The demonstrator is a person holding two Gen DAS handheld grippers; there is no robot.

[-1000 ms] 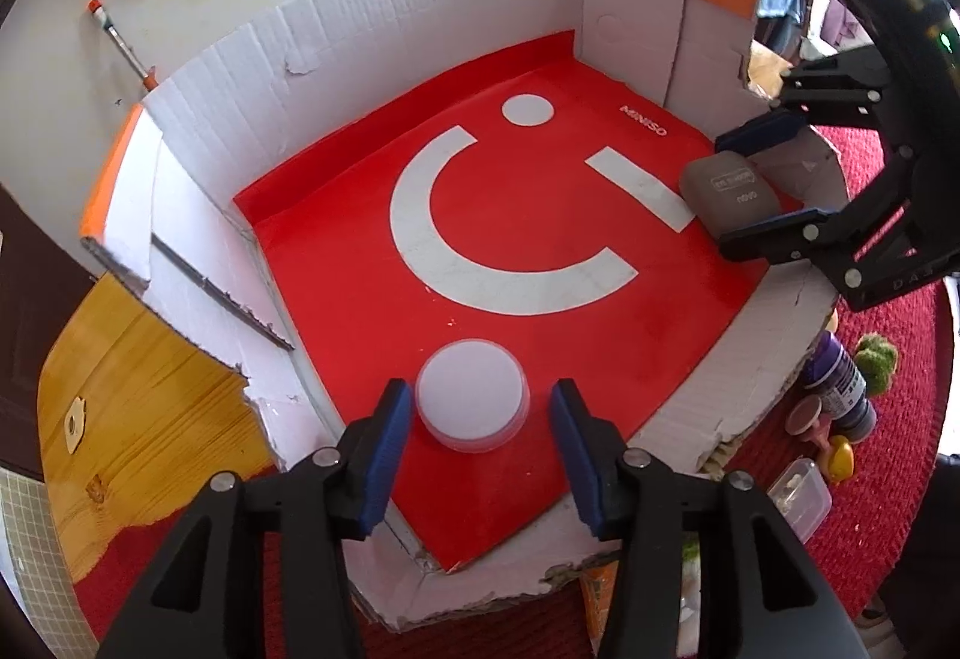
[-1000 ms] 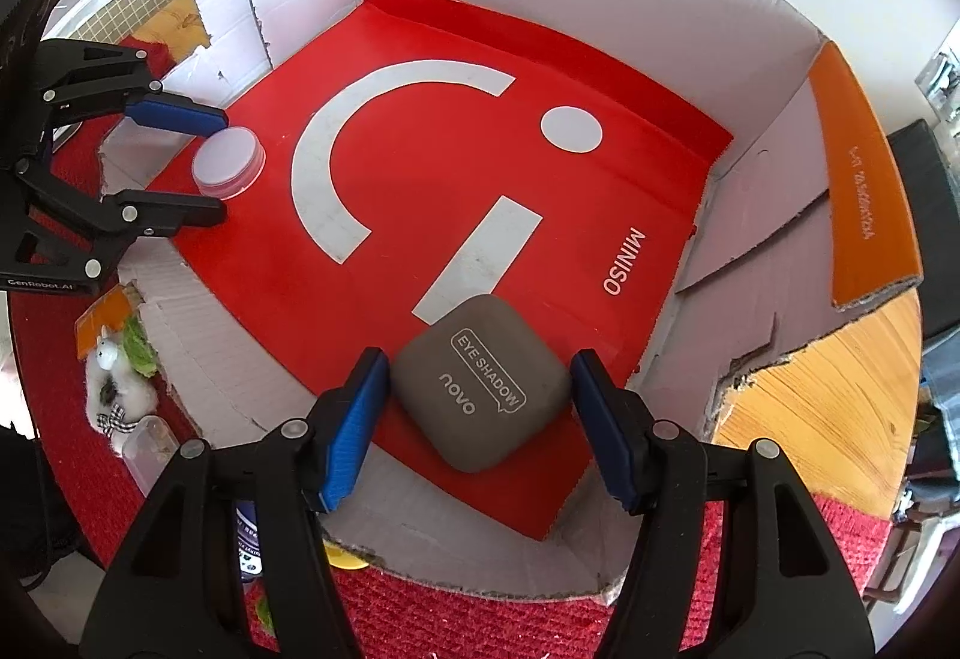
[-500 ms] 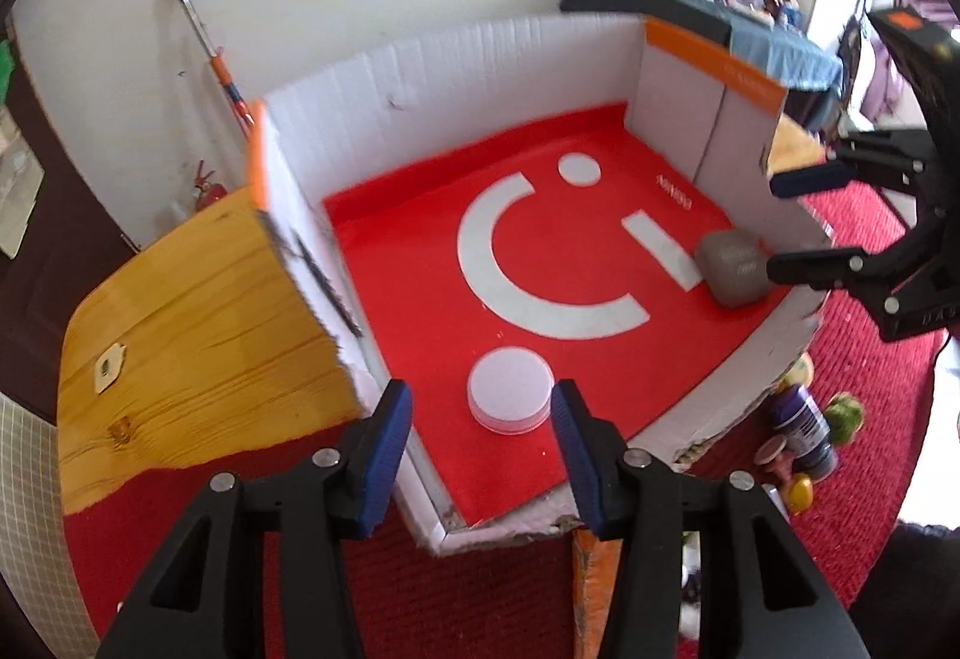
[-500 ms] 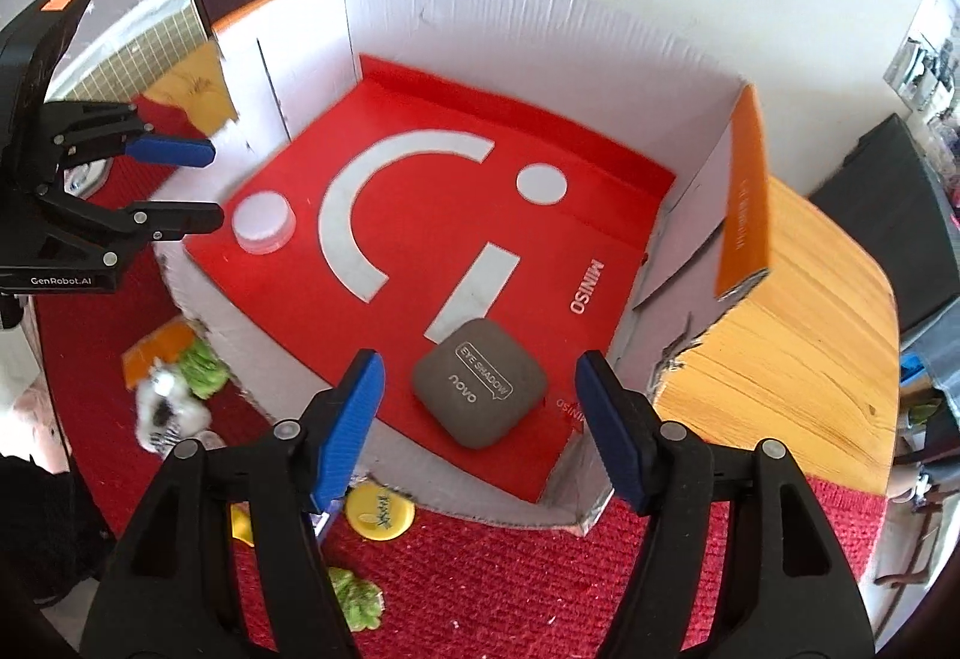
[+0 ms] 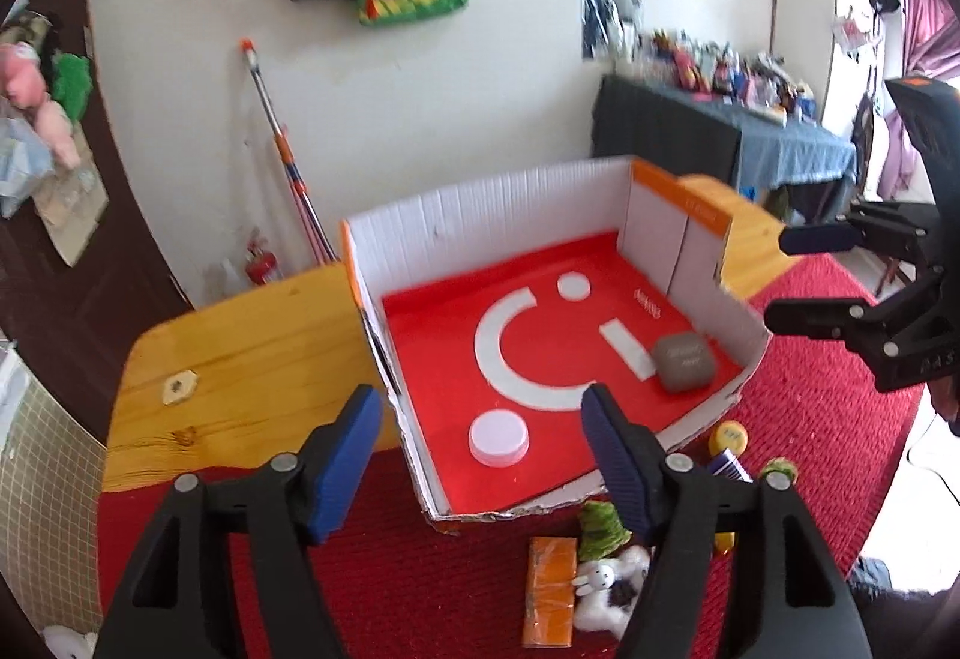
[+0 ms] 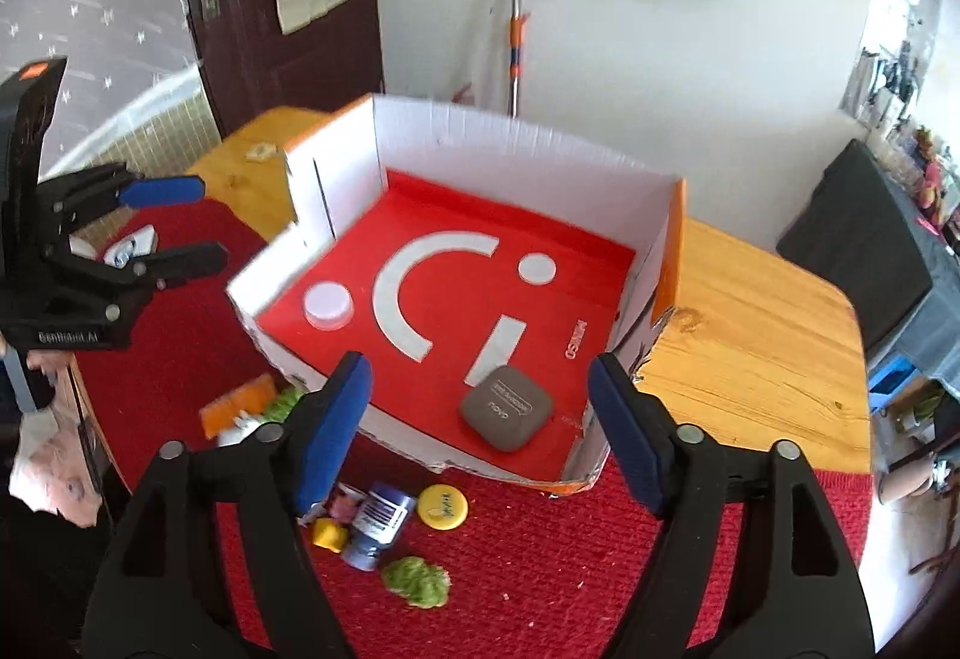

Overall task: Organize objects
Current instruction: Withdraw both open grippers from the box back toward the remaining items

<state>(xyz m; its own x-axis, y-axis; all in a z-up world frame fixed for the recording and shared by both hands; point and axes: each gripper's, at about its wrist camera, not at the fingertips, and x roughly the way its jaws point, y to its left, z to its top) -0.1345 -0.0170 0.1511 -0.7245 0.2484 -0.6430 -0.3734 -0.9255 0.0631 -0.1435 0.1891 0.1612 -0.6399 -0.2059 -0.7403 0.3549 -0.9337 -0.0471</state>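
Both grippers hang with their blue-padded fingers spread wide and nothing between them: the left gripper [image 5: 480, 455] fills the bottom of the left wrist view, and the right gripper [image 6: 477, 431] fills the bottom of the right wrist view. Each one also shows at the edge of the other's picture, the right at the right edge of the left wrist view and the left at the left edge of the right wrist view, both clear of the box. At the centre of both views sits a shallow white cardboard box with a red printed floor [image 5: 480, 215] [image 6: 516, 143], resting on a wooden tabletop [image 5: 240, 347] [image 6: 750, 335] partly covered by a red woven mat [image 5: 828, 419] [image 6: 540, 569]. Inside the box, a round white plastic lid [image 5: 499, 437] [image 6: 327, 303] lies near the front left corner in the left wrist view, and a grey rounded-square eyeshadow case [image 5: 684, 362] [image 6: 507, 407] lies well apart from it near the right wall. On the mat in front of the box, in the lower middle of the right wrist view, lie a yellow round cap [image 6: 443, 506], a small purple bottle with a barcode label [image 6: 378, 524] and a green fuzzy lump [image 6: 416, 581]. An orange flat packet [image 5: 549, 590] and a small white plush toy [image 5: 606, 593] lie together at the bottom of the left wrist view.
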